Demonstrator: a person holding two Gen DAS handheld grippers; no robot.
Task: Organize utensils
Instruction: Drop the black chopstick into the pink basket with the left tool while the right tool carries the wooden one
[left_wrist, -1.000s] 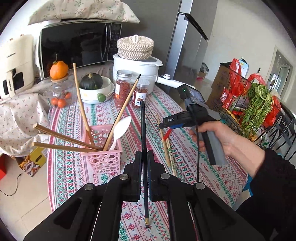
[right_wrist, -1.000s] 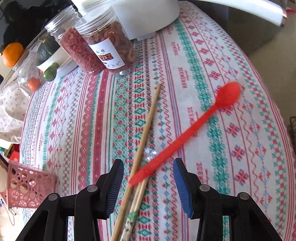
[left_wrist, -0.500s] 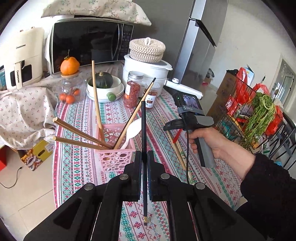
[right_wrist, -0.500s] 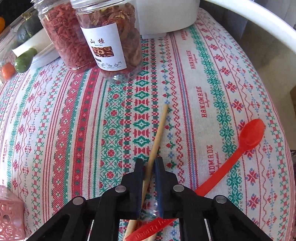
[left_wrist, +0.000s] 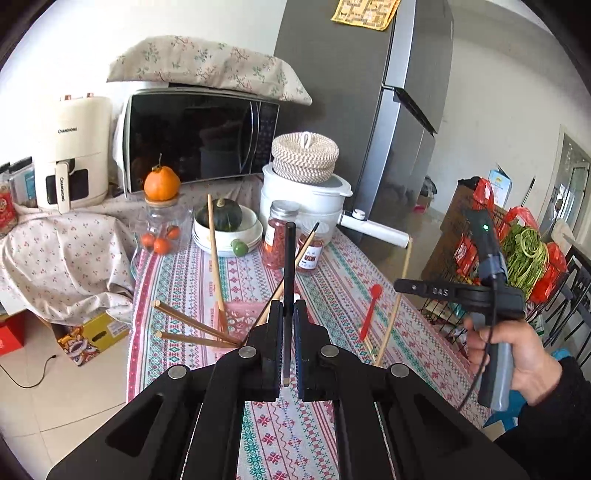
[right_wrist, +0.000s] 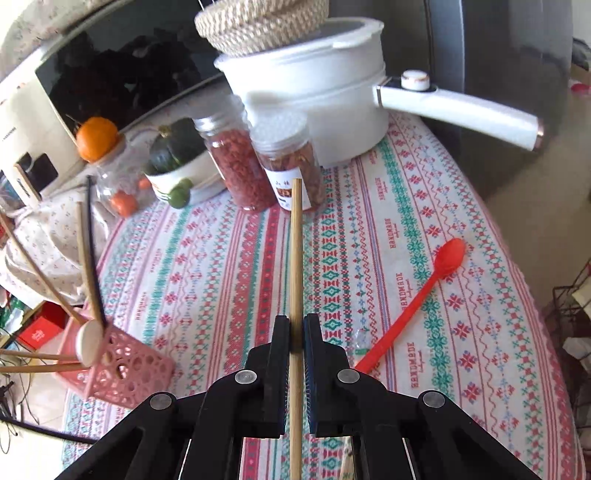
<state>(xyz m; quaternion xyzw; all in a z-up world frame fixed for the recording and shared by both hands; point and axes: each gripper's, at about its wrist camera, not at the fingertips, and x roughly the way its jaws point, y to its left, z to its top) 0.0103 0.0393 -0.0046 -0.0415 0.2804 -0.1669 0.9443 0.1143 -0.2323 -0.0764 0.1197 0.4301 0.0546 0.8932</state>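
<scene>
- Table (right_wrist: 480, 332) with patterned cloth: pot, two jars, bowl with squash at far end; utensils spread over near half.
- Basket (right_wrist: 125, 373), pink, at table's left edge: already holding several wooden chopsticks and a white spoon, all fanned outward to the left.
- Left gripper (left_wrist: 289, 347): pressed together on a black chopstick (left_wrist: 288, 266), stick running straight ahead along the fingers, tip raised toward the jars. Basket directly under and just beyond the fingertips in left wrist view.
- Right gripper (right_wrist: 296, 354): pinched shut on a wooden chopstick (right_wrist: 295, 258), long axis in line with the fingers, tip pointing at the jars, off the cloth. Same stick seen from left view as a near-upright rod beside the right hand (left_wrist: 517, 354).
- Red spoon (right_wrist: 417, 295): flat on cloth, right of right gripper, lying diagonal, bowl end far-right, handle end near the gripper. More wooden sticks apparently left on cloth below right gripper, mostly hidden.
- Key relation: basket well left of right gripper, nearly beneath left one. Left nearer, so probably drops first; right needs a sweep left across the table, then tip down.
- Risk: fanned sticks crowding the opening; incoming stick may snag or tip the basket.
</scene>
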